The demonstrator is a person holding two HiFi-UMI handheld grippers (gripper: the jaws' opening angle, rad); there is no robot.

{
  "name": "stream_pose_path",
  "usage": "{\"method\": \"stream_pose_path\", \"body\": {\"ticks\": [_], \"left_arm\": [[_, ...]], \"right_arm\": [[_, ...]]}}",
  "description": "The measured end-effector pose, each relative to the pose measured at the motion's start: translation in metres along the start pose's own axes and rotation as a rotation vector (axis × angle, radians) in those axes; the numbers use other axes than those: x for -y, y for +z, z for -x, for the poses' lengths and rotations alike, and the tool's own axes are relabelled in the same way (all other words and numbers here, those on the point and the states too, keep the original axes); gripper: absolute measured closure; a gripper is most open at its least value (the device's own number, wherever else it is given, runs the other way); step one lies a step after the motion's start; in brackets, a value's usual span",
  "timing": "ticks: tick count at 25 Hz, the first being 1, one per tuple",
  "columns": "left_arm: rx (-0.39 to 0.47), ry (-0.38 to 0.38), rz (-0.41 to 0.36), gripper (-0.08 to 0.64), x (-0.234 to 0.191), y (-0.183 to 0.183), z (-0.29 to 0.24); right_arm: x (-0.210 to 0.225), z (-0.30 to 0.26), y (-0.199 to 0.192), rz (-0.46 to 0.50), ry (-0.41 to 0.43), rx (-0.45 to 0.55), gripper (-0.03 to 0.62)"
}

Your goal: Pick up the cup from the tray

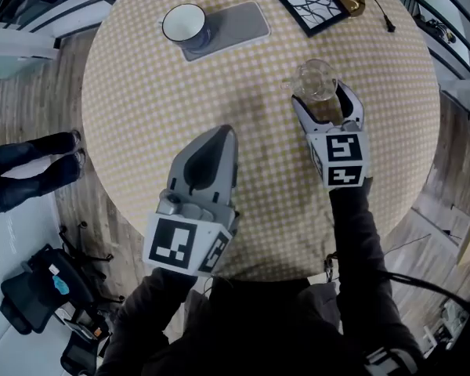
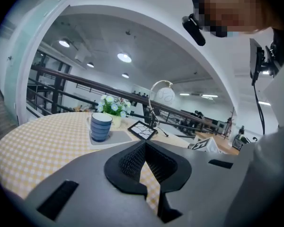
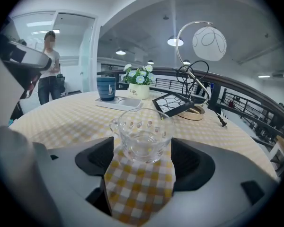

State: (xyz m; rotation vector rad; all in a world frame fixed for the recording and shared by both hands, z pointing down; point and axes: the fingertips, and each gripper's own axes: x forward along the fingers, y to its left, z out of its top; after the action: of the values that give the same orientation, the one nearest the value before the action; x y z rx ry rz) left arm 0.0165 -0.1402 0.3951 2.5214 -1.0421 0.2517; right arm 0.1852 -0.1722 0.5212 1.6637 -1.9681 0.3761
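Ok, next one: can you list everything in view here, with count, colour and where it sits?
table: one, round, yellow-and-white checked cloth, centre
tray: one, grey, far left part of the table
cup: one, blue with white inside, on the tray's left end
glass cup: one, clear, on the cloth
picture frame: one, black with white pattern, far side, right of the tray
lamp: one, white globe on a curved metal arm, beside the frame
flower pot: one, white, pale flowers, behind the tray
person: one, standing beyond the table
left gripper: grey, shut, empty
right gripper: grey, jaws apart either side of the glass cup
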Motion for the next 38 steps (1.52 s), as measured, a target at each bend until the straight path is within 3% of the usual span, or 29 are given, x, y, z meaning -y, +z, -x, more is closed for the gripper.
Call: {"method": "stream_pose_path", "body": {"ticks": [12, 19, 21, 23, 24, 31, 38], "left_arm": [[0.117, 0.145, -0.036, 0.555, 0.031, 0.031, 0.077], [0.206, 0.217, -0.064, 0.555, 0.074, 0.042, 0.129], [0.233, 0.232, -0.063, 0.555, 0.086, 0.047, 0.144], [0.261, 0.245, -0.073, 0.555, 0.097, 0.053, 0.159], [0.274, 0.251, -0.080, 0.555, 0.102, 0.055, 0.166], [0.340, 0.330, -0.195, 0.555, 0.131, 0.065, 0.200], [0.368, 0.325, -0.209, 0.557, 0.148, 0.064, 0.213]], "right_arm": [[-0.017, 0.107, 0.031, -0.064, 0.016, 0.135, 0.239], [-0.058, 0.183, 0.081, -0.034, 0.168, 0.284, 0.241], [-0.067, 0.205, 0.094, -0.016, 0.178, 0.332, 0.301], [-0.075, 0.225, 0.107, -0.002, 0.178, 0.385, 0.516], [-0.079, 0.234, 0.112, 0.003, 0.185, 0.404, 0.556], [-0.104, 0.284, 0.142, 0.063, 0.253, 0.491, 0.569], [-0.114, 0.306, 0.150, 0.092, 0.278, 0.527, 0.569]]}}
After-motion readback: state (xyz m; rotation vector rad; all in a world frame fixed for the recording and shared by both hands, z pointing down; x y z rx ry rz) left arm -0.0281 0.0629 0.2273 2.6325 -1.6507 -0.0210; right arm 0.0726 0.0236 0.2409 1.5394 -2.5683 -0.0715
